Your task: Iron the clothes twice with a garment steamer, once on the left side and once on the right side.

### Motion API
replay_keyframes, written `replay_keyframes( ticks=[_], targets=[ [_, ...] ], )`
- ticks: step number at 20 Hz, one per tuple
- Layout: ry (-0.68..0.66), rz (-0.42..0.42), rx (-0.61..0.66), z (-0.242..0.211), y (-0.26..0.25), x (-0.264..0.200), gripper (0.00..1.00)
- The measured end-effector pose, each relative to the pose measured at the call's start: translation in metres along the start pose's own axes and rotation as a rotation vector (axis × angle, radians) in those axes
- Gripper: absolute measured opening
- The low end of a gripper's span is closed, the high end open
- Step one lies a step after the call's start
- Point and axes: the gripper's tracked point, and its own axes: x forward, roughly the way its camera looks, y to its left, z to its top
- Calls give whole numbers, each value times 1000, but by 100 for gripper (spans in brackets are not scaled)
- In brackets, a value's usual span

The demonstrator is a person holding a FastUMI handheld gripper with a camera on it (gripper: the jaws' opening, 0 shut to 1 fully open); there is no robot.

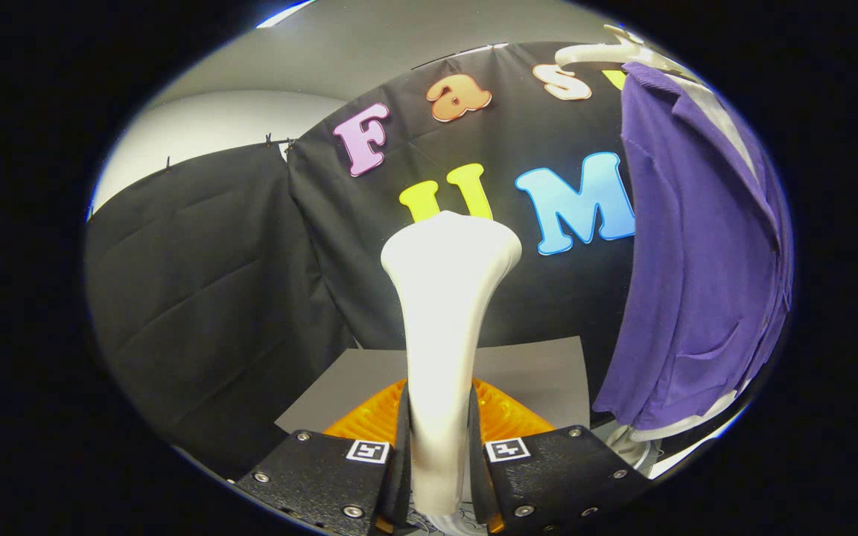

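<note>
Gripper (440, 447) is clamped tight on the white garment steamer (447, 298) (head standing upright). Purple shirt (690, 260) hangs off at 2 o'clock.

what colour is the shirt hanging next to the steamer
Purple, plain with no pattern, in the gripper view. The shirt hangs beside the steamer, which the gripper grips.

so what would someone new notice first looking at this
First the white steamer, standing upright between the jaws of the gripper, which are shut on its handle with the wide head up top. Next the purple shirt hanging beside it on a white hanger, apart from the steamer head. Beyond the jaws lie an orange mat and a grey sheet.
</note>
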Motion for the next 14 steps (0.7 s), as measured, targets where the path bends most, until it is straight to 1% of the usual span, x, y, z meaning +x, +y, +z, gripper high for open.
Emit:
replay_keyframes(
  ticks=[6, 10, 14],
  targets=[
    [-30, -39, -37, -27, -14, -80, 33],
    [-67, -66, -53, -41, -21, -126, 32],
    [-86, -93, -77, -69, -26, -167, 33]
  ],
)
